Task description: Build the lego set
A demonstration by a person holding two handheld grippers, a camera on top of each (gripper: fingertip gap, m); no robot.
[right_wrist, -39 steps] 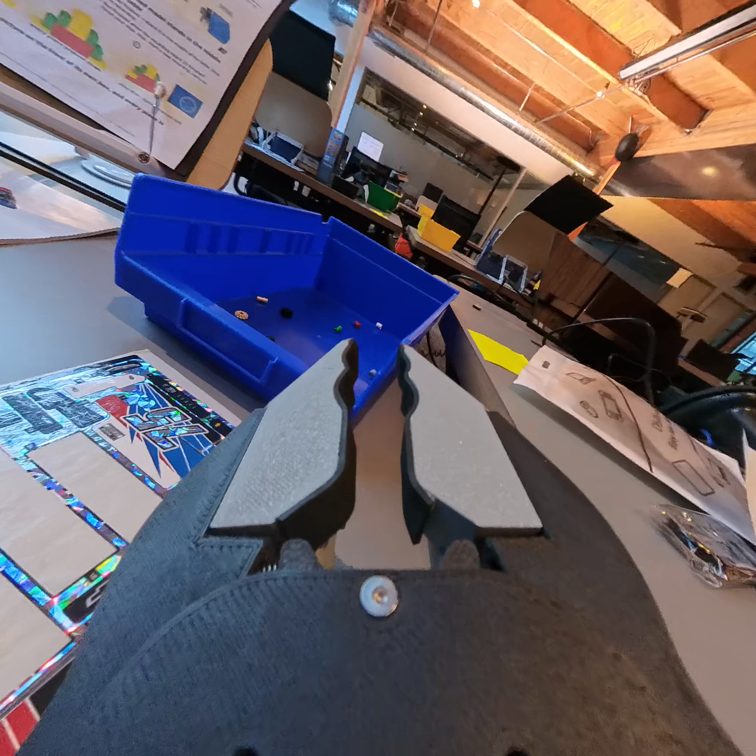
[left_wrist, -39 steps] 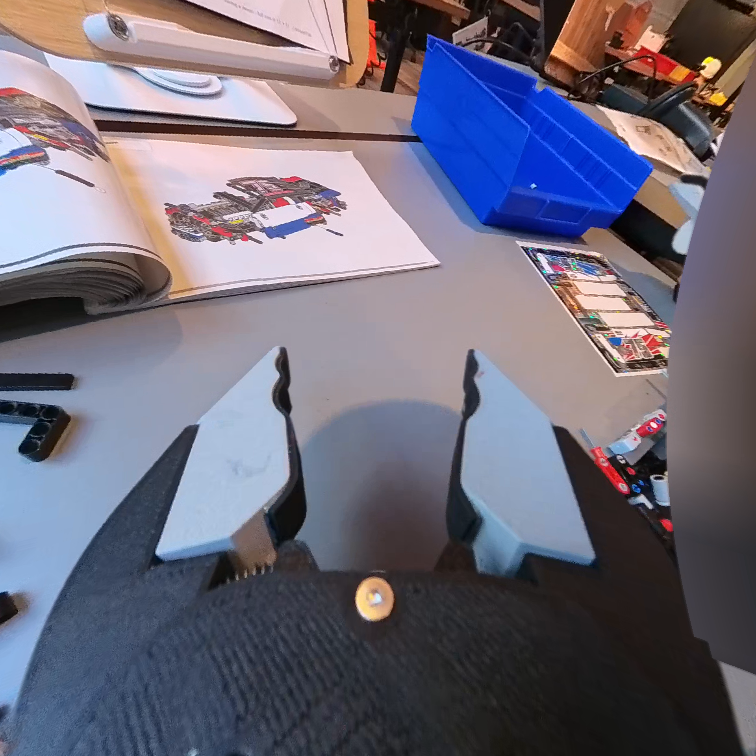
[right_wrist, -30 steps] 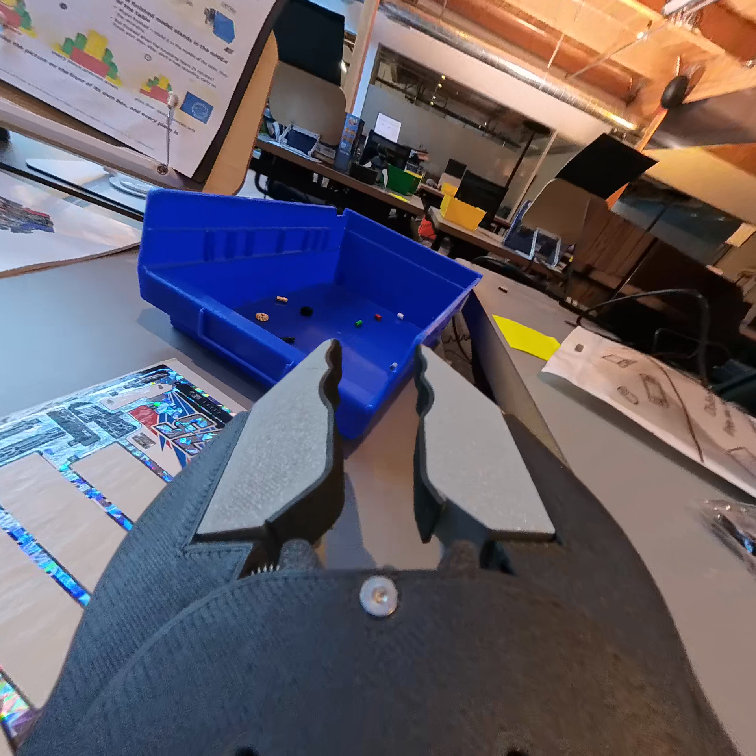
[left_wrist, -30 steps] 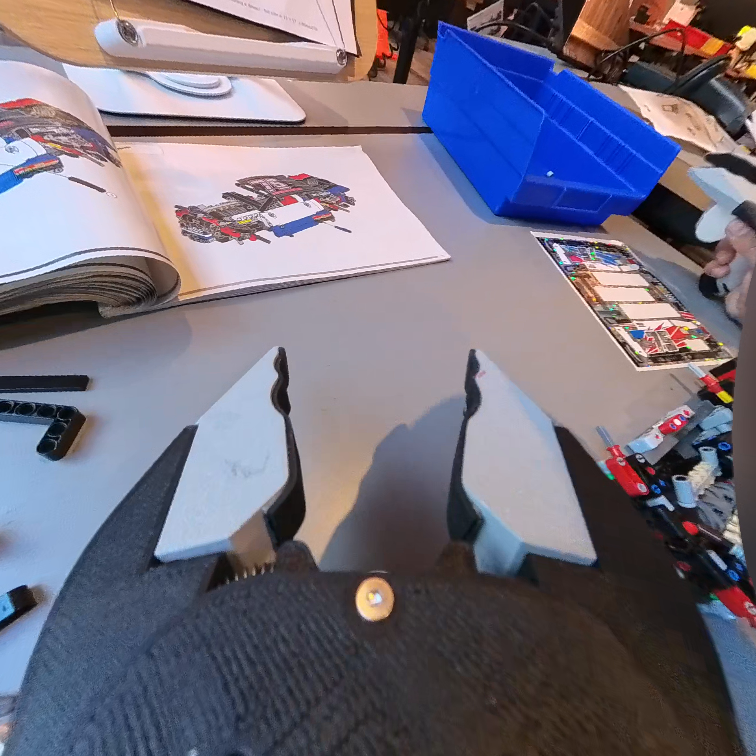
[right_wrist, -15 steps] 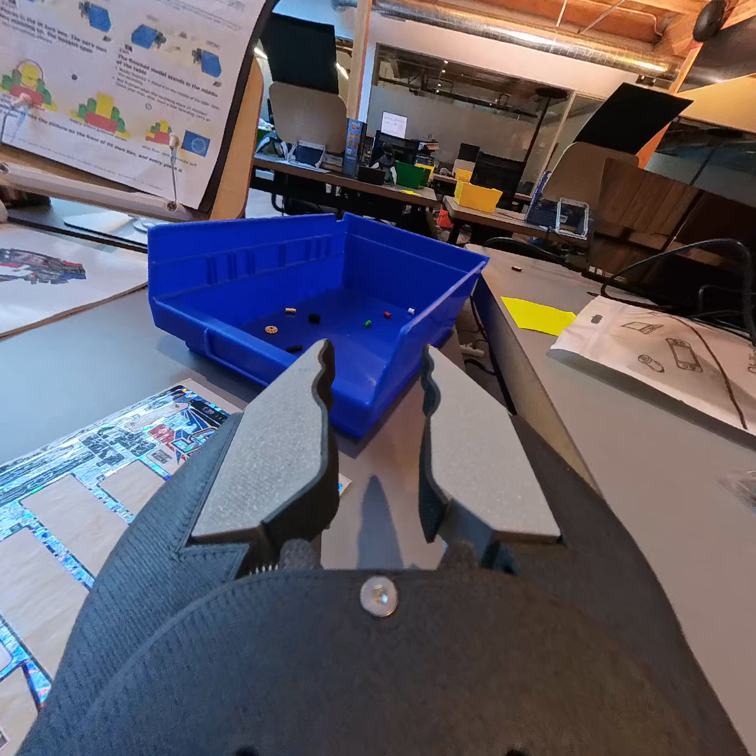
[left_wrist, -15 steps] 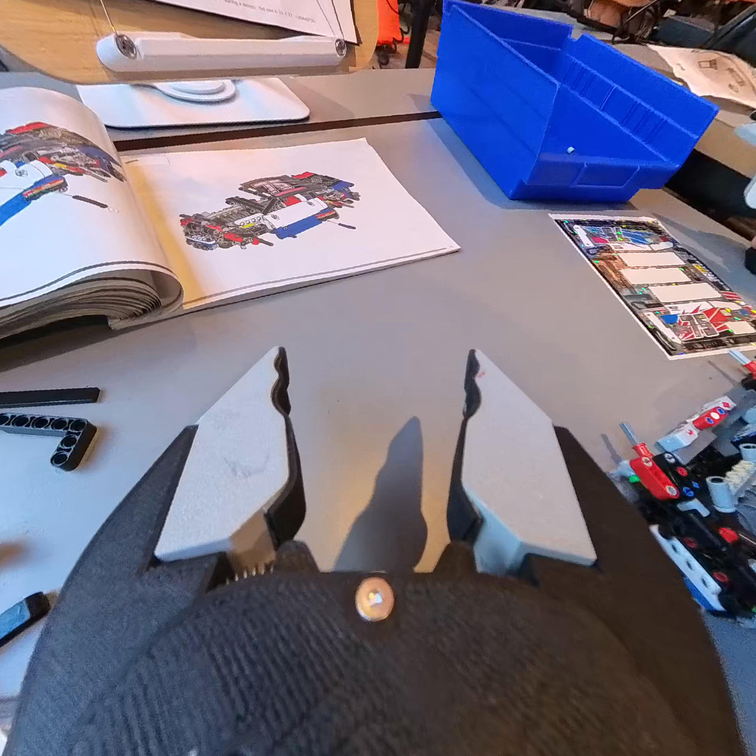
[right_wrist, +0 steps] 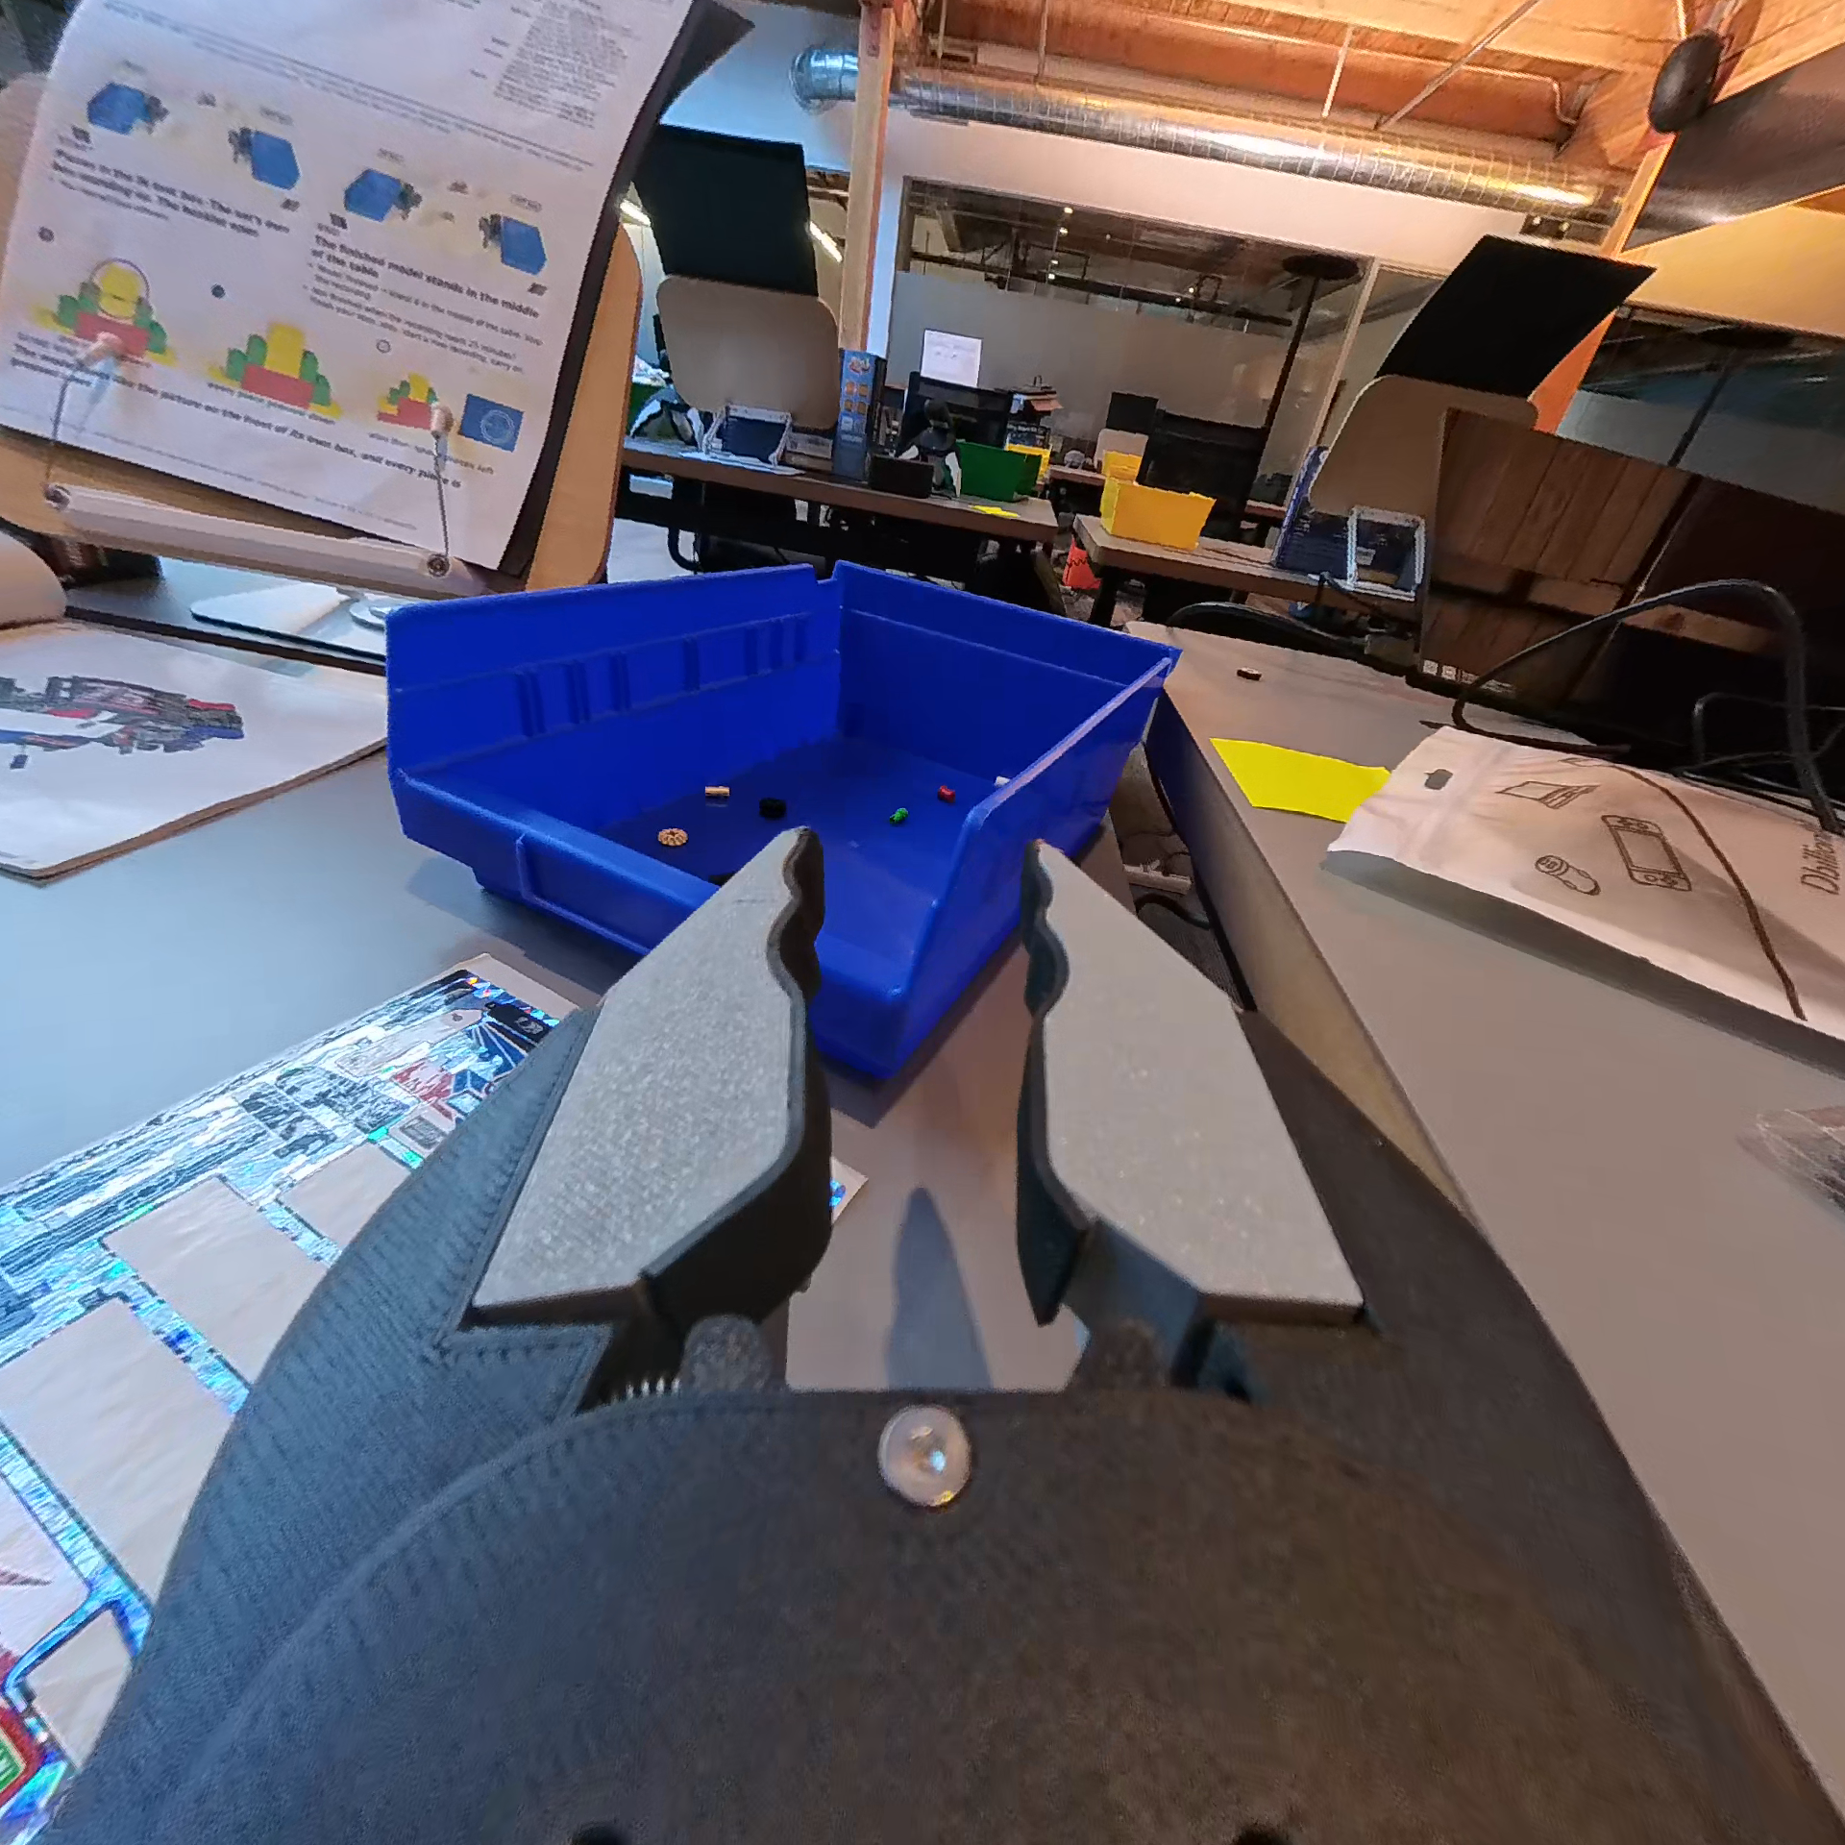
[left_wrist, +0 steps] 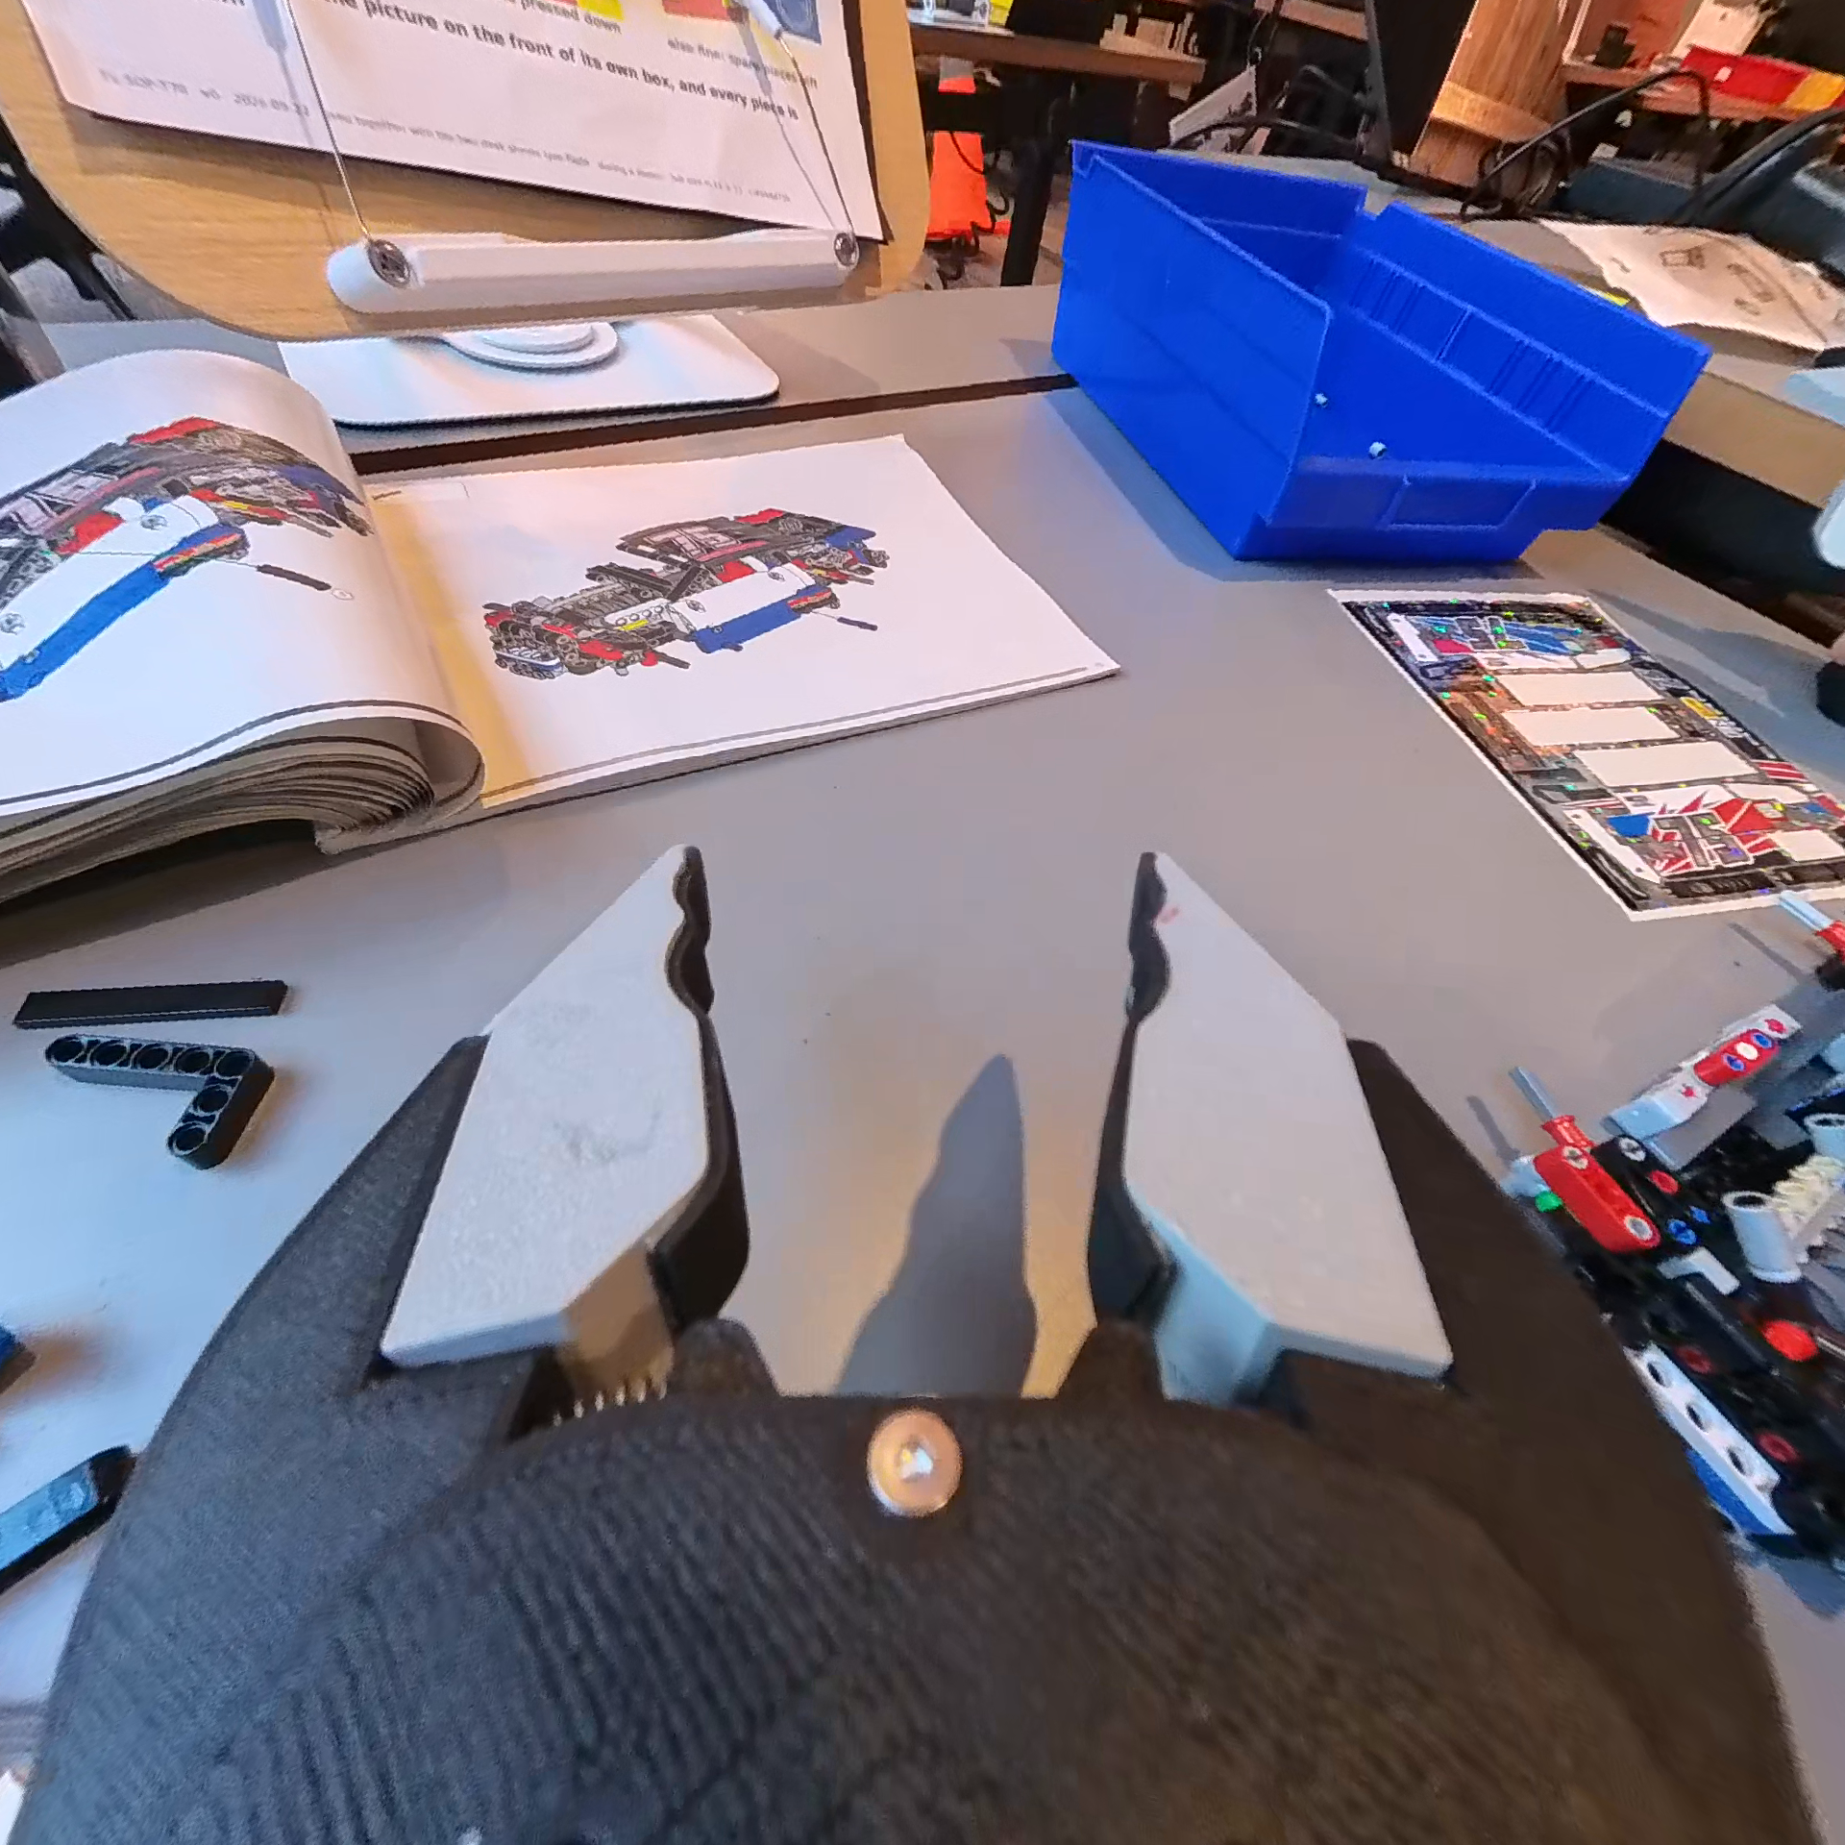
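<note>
The half-built lego model (left_wrist: 1717,1288) sits at the right edge of my left wrist view, on the grey table (left_wrist: 1148,799), just beside my left gripper (left_wrist: 914,899), whose jaws are spread wide and empty. Beyond lie the open instruction book (left_wrist: 599,619) and sticker sheet (left_wrist: 1617,739). My right gripper (right_wrist: 923,889) is parted too, grasping nothing, facing the blue bin (right_wrist: 619,719).

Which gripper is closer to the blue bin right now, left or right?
Right. The right gripper points at the blue bin with its tips just short of the front wall; the left gripper sits farther back over bare table.
</note>
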